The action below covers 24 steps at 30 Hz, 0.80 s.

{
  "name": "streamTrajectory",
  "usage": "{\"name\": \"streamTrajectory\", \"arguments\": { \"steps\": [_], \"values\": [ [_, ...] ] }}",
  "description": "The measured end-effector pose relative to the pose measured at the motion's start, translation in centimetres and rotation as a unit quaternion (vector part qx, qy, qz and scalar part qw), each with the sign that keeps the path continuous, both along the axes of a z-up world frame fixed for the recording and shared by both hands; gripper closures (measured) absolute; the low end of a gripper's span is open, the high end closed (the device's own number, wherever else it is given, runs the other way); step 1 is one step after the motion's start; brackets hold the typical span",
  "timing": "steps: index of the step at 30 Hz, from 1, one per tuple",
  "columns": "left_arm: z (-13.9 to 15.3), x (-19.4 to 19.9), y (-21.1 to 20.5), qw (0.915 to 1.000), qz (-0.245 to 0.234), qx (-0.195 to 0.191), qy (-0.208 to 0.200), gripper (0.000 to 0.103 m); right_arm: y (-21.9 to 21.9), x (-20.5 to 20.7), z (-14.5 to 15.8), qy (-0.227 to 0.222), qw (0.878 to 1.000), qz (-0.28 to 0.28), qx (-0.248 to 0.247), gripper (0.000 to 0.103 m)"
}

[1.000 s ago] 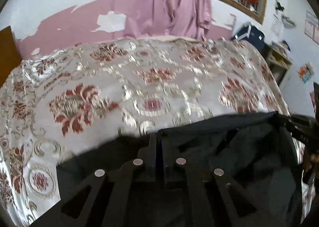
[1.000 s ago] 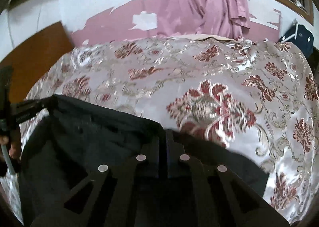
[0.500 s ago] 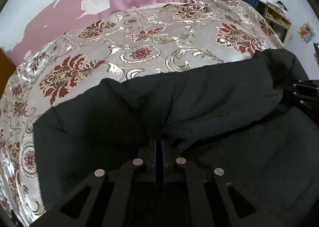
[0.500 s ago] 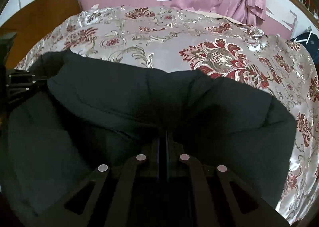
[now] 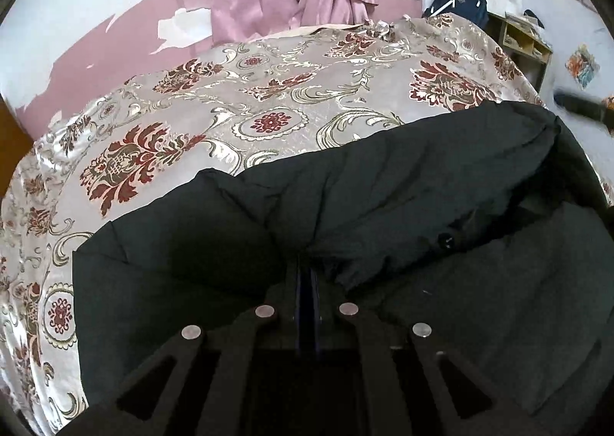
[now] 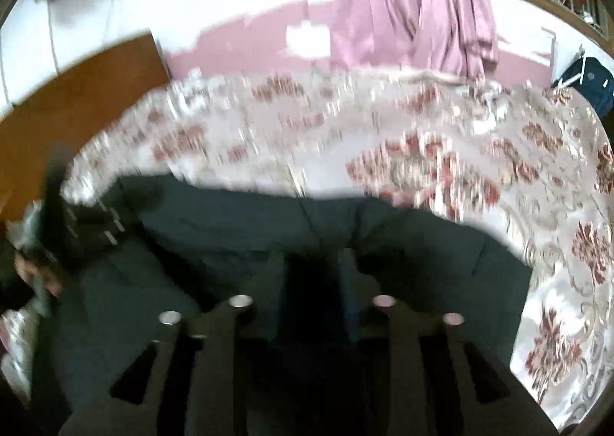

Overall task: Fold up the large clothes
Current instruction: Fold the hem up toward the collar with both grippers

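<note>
We've got the big black quilted padded coat (image 5: pixel 383 206) spread across the lower half of both views, lying on the bed's shiny grey bedspread with dark red floral medallions (image 5: pixel 238 121), its top portion doubled toward us in a fat roll.

Our left claw (image 5: pixel 306 282) sits bottom centre of its view, jaws pinched tight on a pleat of the coat's shell, the cloth gathering into creases right at the tips. Over on the other side, our right claw (image 6: pixel 314 275) has just been opening: in its blurred view the jaws stand apart at bottom centre, coat fabric beneath them, and they look to be pressing on nothing. In the left view it's just a dark smear at the right edge.

How will it handle? We judge it soft and puffy, bulky rather than heavy, with a smooth shell that could slide on that satiny spread. Folds will spring back, so we'd pinch through both layers at a seam or hem edge, not the slippery middle. The small black button (image 5: pixel 445 241) right of centre marks the front placket, a firmer line to take hold along.
</note>
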<state>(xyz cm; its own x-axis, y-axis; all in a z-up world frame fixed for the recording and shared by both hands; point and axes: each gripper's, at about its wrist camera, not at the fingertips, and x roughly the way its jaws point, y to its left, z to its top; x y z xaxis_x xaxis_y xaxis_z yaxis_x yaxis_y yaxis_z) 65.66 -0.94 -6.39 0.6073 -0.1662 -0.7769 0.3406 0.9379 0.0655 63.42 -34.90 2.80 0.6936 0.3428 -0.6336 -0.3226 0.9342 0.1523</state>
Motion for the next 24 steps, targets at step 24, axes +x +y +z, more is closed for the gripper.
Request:
{"name": "streamTrajectory", "arguments": {
  "steps": [24],
  "values": [
    [3.7, 3.2, -5.2, 0.9797, -0.161, -0.072, 0.096, 0.077, 5.4, 6.6, -5.8, 0.214, 0.971, 0.103, -0.037, 0.065]
  ]
}}
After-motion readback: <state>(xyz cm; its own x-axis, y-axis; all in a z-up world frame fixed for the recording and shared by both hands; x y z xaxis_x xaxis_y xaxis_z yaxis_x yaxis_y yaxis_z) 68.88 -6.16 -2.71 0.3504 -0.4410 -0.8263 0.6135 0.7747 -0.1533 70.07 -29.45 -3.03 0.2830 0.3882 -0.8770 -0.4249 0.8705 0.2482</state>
